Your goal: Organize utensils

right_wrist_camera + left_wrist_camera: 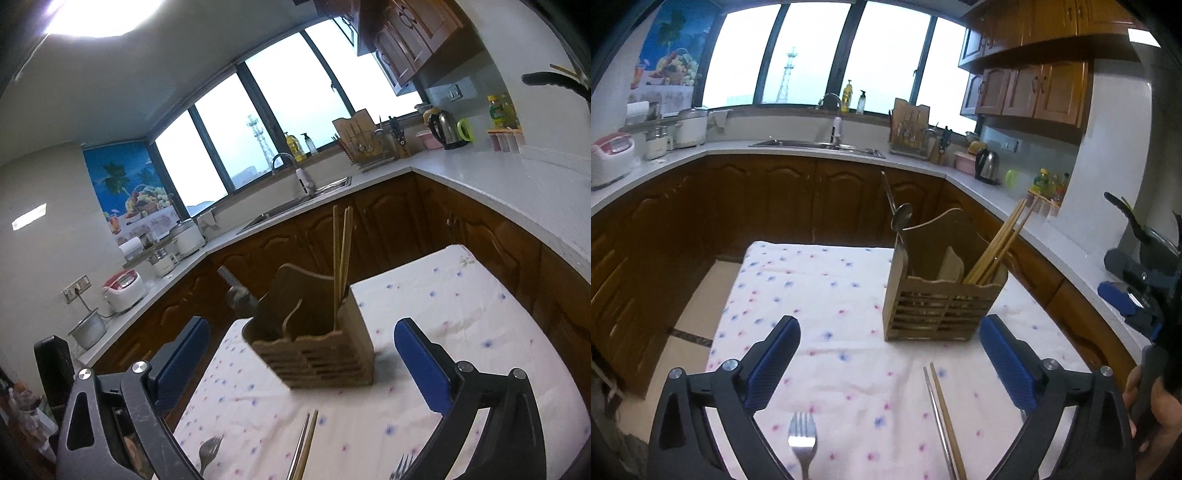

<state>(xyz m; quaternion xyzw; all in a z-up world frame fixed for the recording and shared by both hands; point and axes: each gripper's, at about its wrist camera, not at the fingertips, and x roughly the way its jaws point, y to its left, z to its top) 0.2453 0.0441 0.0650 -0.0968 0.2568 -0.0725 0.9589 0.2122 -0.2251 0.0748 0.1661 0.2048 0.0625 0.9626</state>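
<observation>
A brown wooden holder [942,291] with slats on its front stands on the bench [827,295], which has a white cloth with little pink and blue flowers. Some long chopsticks [997,247] lean out of its right part. A spoon [900,218] sticks up from its left part. Closer in, a fork [802,439] lies flat on the cloth. Beside it lie one wooden chopstick [947,421] and one thin metal stick [936,417], touching side by side. Their near ends are cut off by the edge of the picture. The left tool [890,360] is spread wide and holds nothing. The right tool [303,363] is spread wide too, with nothing in it. In the right view a second fork [402,467] peeks in at the bottom, mostly hidden. That view is tilted, and the holder looks blurry there.
</observation>
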